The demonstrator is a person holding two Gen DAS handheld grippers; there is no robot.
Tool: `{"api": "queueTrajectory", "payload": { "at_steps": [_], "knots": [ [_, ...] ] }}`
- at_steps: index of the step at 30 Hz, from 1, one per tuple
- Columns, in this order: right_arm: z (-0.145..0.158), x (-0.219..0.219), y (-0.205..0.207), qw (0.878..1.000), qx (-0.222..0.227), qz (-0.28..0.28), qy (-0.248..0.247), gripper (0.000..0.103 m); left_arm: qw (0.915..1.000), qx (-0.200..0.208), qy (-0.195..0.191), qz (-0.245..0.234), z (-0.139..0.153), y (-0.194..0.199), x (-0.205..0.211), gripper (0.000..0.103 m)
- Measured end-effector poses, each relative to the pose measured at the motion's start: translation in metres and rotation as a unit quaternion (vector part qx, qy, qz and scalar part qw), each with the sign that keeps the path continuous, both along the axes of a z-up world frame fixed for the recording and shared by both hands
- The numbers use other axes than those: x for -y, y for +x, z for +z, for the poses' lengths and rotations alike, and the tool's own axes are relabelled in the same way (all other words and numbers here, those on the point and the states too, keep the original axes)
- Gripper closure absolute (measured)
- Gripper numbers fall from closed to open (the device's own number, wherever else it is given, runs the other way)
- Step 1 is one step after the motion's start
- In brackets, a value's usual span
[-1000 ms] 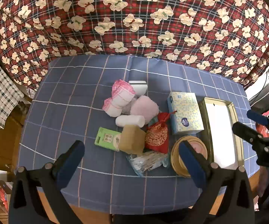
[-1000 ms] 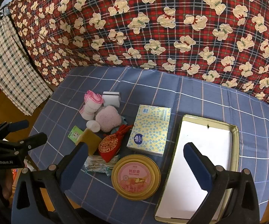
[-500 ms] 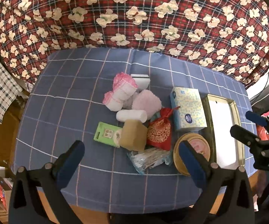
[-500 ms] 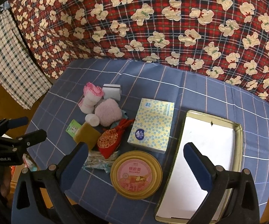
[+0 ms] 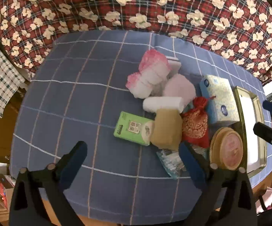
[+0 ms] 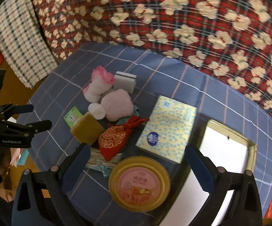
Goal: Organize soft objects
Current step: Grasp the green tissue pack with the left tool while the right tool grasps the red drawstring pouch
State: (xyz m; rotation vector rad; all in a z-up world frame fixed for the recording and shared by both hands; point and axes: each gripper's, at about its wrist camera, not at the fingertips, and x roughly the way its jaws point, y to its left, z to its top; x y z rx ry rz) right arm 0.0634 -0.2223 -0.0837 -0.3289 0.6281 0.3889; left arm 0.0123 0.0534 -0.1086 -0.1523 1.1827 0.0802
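Both hand-held grippers, left (image 5: 133, 155) and right (image 6: 137, 159), have dropped closer, jaws narrowing slightly yet spread and empty; the soft objects (image 5: 166, 101) sit mid-bench beside the right-edge tray (image 6: 249, 145); picking seems imminent.

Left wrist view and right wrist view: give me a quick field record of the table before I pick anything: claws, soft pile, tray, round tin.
left claw: open, nothing between the jaws, which have just been closing slightly; above the table's near edge
right claw: open, empty, jaws likewise just closing slightly; over the round tin
soft pile: pink fluffy pad, red pouch, tan sponge, white roll, bunched together
tissue box: flat, between the pile and the tray
tray: nothing visible inside
round tin: lid on, beside the tray
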Motion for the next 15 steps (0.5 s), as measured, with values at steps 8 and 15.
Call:
{"api": "queueTrajectory", "payload": {
  "at_steps": [8,15],
  "knots": [
    [-0.022,-0.038,0.021,0.998,-0.017,0.049,-0.033,0.021,0.9996,-0.019,0.011,-0.019,-0.039,0.017,-0.008,0.021],
    [-0.044,-0.063,0.041,0.995,-0.031,0.061,-0.071,0.021,0.9988,-0.033,0.011,-0.034,-0.057,0.029,-0.006,0.02]
  ]
}}
